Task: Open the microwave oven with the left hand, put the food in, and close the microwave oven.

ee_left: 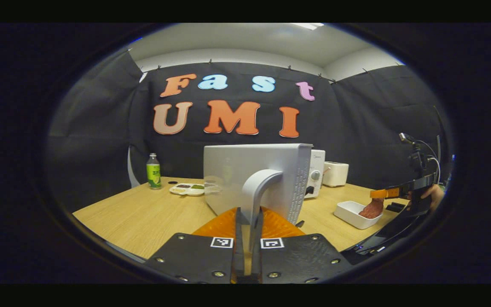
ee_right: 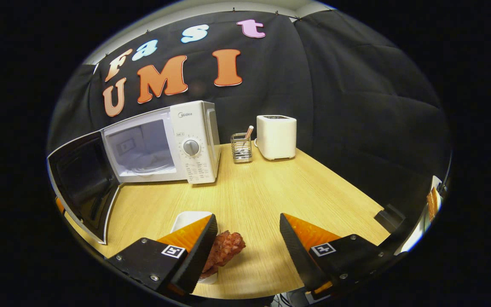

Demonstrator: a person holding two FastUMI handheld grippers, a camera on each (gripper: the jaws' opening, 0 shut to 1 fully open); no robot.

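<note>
The white microwave (ee_right: 192, 145) stands with its door (ee_right: 83, 183) swung out to the left and its cavity (ee_right: 143, 149) lit and bare. In the left gripper view the door's outer face (ee_left: 232, 175) is close in front, and my left gripper (ee_left: 249, 232) is shut on the curved grey door handle (ee_left: 257, 187). A reddish piece of food (ee_right: 225, 248) lies in a white dish (ee_right: 188, 219) on the table. My right gripper (ee_right: 249, 239) hangs open over it, the food against its left finger (ee_right: 198, 247). The left gripper view has that gripper (ee_left: 382, 194) above the dish (ee_left: 350, 212).
A white toaster (ee_right: 276, 137) and a wire utensil holder (ee_right: 241, 148) stand right of the microwave. Left of the door are a green bottle (ee_left: 153, 171) and a small sectioned plate (ee_left: 188, 189). The wooden table (ee_right: 271, 187) has free room in front of the microwave.
</note>
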